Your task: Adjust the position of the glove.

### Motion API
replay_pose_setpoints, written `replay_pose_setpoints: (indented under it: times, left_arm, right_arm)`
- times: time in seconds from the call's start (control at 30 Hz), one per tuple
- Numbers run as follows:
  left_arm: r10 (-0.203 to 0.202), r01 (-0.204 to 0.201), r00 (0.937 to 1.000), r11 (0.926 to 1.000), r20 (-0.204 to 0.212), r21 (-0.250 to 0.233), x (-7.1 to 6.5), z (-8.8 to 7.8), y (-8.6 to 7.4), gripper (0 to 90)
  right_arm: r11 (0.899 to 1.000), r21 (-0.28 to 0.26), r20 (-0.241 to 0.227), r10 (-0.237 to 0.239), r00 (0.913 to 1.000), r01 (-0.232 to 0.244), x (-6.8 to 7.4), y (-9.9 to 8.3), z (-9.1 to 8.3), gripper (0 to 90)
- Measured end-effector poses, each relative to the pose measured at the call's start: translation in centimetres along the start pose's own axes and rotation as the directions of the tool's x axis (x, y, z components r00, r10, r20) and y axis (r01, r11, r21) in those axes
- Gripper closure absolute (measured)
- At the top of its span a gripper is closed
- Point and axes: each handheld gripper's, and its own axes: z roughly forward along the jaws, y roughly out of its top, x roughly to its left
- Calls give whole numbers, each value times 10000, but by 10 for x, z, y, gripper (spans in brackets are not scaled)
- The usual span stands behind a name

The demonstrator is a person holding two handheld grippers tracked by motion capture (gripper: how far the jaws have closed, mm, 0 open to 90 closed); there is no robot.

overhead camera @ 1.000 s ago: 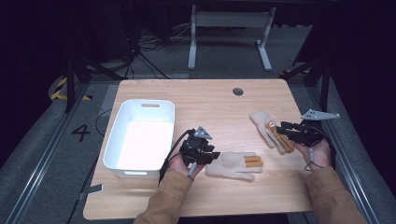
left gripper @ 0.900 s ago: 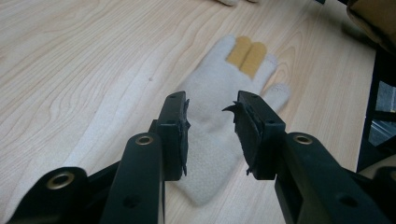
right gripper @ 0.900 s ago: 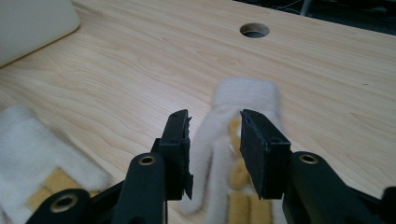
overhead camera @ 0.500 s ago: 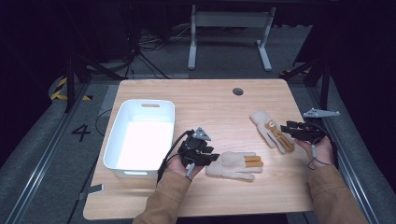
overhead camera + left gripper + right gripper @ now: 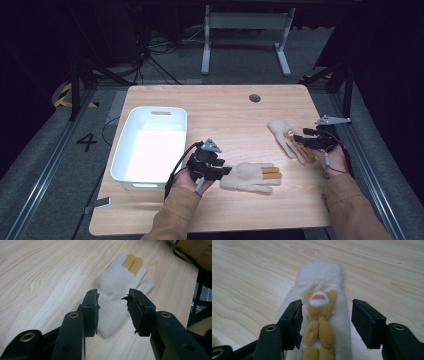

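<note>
- Both black two-jaw grippers sit low over the pale wooden table (image 5: 220, 107): the left gripper (image 5: 226, 171), at about seven o'clock on the tabletop in the high view, has its jaws apart on either side of the cuff of a cream fleece glove with two mustard-yellow finger patches (image 5: 252, 176), the pads not seen pressing it; the right gripper (image 5: 298, 138), at about three o'clock, has just been opening its jaws, which stand wide with a second cream fleece glove bearing a brown plush bear (image 5: 287, 138) between them, untouched by the pads.
- White rectangular plastic tub (image 5: 151, 150), at nine o'clock on the table, lies just beside the left gripper; its inside is glaring white and shows nothing in it.
- Patch glove (image 5: 117, 296) lies flat, fingers pointing toward twelve o'clock in the left gripper view, cuff partly hidden behind the jaws.
- Bear glove (image 5: 319, 312) lies with its ribbed cuff at twelve o'clock in the right gripper view; its fingers are cut off at the bottom edge. That view gives the bear's white-and-orange muzzle, which from above is only a brown smudge.
- Small dark round grommet (image 5: 255, 98) sits at one o'clock on the tabletop, well apart from both gloves.
- Tan sleeves (image 5: 172, 220) run off the bottom edge.
</note>
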Motion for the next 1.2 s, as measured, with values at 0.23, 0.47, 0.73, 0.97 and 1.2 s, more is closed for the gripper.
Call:
replay_pose_setpoints:
  times: [0.23, 0.47, 0.73, 0.97, 1.2]
  left_arm:
    - [-115, 118, 9997, 9998, -194, 137, 1, -3, -5, 600]
    - [-166, 171, 9996, 9997, -250, 186, 1, -3, -8, 598]
    - [-146, 152, 9996, 9996, -244, 233, 1, -2, -8, 596]
    - [-164, 169, 9996, 9996, -227, 235, 1, -1, -8, 595]
    - [-176, 180, 9996, 9996, -201, 205, 2, -1, -7, 594]
  right_arm:
    - [9999, 83, 65, 101, 9999, -102, 1, 4, 11, 400]
    - [9980, 616, 39, -108, 9999, 106, 7, 5, 25, 411]
    - [9932, 1161, 150, -120, 9998, 102, 8, 3, 32, 475]
    - [9893, 1450, 336, -202, 9992, 151, 11, 3, 34, 593]
    - [9873, 1564, 493, -365, 9981, 284, 14, 6, 30, 672]
